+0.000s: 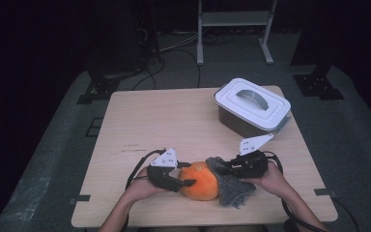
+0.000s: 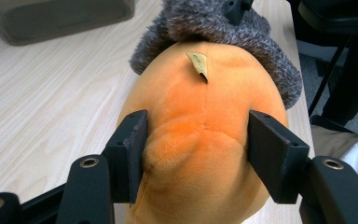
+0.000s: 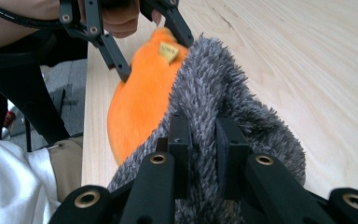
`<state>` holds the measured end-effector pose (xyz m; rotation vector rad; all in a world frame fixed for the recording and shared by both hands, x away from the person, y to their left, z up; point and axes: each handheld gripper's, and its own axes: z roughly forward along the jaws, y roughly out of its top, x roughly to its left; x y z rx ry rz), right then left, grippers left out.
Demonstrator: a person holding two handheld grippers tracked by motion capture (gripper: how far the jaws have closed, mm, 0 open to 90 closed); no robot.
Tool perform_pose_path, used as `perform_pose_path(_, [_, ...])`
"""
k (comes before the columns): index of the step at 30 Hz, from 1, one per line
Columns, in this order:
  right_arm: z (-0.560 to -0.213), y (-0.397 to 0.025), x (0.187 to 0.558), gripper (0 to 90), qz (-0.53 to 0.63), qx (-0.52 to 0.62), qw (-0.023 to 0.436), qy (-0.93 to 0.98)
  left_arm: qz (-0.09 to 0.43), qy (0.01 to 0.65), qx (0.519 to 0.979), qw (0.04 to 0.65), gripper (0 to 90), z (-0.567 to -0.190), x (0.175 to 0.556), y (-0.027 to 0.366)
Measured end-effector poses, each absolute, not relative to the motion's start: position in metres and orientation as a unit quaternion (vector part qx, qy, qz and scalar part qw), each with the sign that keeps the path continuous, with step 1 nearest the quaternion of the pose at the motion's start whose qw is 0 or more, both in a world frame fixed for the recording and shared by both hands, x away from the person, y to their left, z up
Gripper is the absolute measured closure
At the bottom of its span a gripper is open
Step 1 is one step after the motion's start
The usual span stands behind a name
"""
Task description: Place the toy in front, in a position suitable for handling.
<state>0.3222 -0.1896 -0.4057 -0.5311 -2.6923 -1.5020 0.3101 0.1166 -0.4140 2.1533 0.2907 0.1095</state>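
An orange plush toy (image 1: 200, 182) lies near the table's front edge, with a small tan tag (image 2: 198, 63) on top. A grey furry piece (image 1: 233, 187) wraps over its far end (image 2: 223, 23). My left gripper (image 1: 188, 174) is shut on the orange plush (image 2: 200, 107), its jaws pressing into both sides (image 2: 198, 144). My right gripper (image 1: 221, 166) comes in from the right and is shut on a fold of the grey fur (image 3: 214, 84), which fills the narrow gap between its jaws (image 3: 204, 140). From the right gripper view, the orange plush (image 3: 140, 102) and the left gripper (image 3: 154, 56) lie beyond.
A white-lidded box (image 1: 252, 104) with a grey handle stands at the back right of the wooden table (image 1: 164, 116). Its dark wall (image 2: 56, 16) is visible in the left gripper view. Cables trail from both grippers over the front edge.
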Motion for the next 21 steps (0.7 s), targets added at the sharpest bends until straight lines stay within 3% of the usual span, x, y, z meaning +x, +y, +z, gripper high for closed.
perform_pose_path(7, [-0.414, -0.19, 0.319, 77.9, -0.488, -0.176, 0.008, -0.855, 0.026, 0.122, 0.878, 0.463, 36.7, -0.412, 0.312, 0.117])
perform_pose_path(13, [-0.416, -0.188, 0.318, 77.9, -0.488, -0.174, 0.009, -0.855, -0.003, 0.131, 0.88, 0.458, 19.2, -0.41, 0.313, 0.11])
perform_pose_path(15, [-0.416, -0.188, 0.317, 78.0, -0.488, -0.175, 0.009, -0.855, 0.008, 0.13, 0.884, 0.448, 19.1, -0.412, 0.312, 0.107])
perform_pose_path(21, [-0.408, -0.189, 0.319, 78.0, -0.485, -0.173, -0.004, -0.857, 0.086, 0.116, 0.879, 0.454, 45.9, -0.41, 0.307, 0.105])
